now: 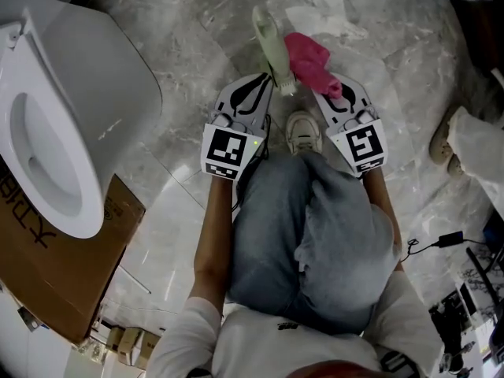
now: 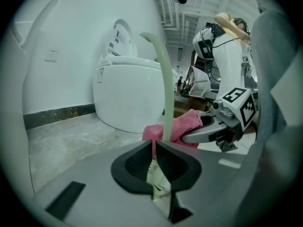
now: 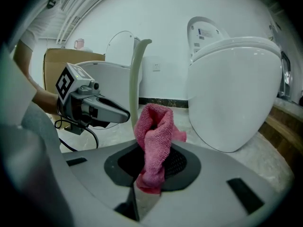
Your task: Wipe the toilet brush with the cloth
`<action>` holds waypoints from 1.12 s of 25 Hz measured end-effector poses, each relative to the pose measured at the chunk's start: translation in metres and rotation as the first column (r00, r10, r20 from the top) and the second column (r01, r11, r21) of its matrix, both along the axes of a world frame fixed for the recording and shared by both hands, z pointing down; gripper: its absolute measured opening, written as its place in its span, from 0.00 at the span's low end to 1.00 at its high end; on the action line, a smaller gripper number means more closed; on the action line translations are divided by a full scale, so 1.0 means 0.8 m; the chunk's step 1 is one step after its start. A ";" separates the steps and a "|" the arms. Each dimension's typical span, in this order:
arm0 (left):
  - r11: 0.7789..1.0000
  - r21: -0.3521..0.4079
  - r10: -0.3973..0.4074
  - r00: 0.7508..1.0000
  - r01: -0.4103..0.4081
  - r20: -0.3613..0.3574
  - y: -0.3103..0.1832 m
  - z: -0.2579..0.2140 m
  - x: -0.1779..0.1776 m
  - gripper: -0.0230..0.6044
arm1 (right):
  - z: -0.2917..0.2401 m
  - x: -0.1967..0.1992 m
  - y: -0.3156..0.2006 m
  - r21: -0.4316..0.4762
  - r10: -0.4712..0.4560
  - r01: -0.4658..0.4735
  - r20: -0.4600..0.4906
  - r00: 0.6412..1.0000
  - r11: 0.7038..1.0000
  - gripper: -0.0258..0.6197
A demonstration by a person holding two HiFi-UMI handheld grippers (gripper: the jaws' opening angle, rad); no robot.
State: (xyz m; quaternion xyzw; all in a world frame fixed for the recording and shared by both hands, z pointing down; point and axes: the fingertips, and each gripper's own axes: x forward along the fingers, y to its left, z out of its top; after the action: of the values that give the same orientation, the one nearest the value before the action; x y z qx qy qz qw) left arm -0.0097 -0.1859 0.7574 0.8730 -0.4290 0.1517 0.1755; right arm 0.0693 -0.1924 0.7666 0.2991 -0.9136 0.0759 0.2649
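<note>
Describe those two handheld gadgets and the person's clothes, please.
The left tool and right tool are grey tapering shells with black inner pads; each carries a cube of black-and-white square markers. A black cable hangs from the left one. The person wears a white short-sleeved top and blue-grey jeans.
</note>
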 end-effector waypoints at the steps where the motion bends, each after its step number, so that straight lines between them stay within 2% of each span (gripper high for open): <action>1: 1.000 0.002 0.006 1.000 -0.006 -0.002 -0.002 0.004 0.001 0.07 | 0.004 -0.003 -0.001 0.007 0.003 -0.003 0.011 1.000 1.000 0.14; 5: 0.999 0.012 0.034 0.999 -0.034 0.010 -0.006 0.016 0.005 0.07 | 0.019 -0.016 -0.003 0.023 -0.006 0.005 0.041 0.999 1.000 0.14; 9: 0.998 0.001 0.070 0.997 -0.070 0.035 -0.005 0.030 0.016 0.10 | 0.037 -0.020 -0.001 0.015 -0.007 0.006 0.034 0.999 1.000 0.14; 15: 0.996 -0.004 0.084 0.996 -0.084 0.034 -0.006 0.044 0.028 0.11 | 0.056 -0.027 -0.001 -0.014 0.003 -0.003 0.052 0.999 1.000 0.14; 28: 0.993 0.020 0.113 0.991 -0.114 0.065 -0.009 0.039 0.038 0.11 | 0.019 -0.037 -0.002 -0.008 0.004 -0.003 0.126 0.992 1.000 0.14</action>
State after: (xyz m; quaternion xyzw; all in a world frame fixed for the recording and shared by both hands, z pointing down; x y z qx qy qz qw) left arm 0.0204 -0.1931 0.7886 0.8927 -0.3857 0.1842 0.1424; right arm 0.0399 -0.1938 0.7815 0.2942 -0.9277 0.0984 0.2078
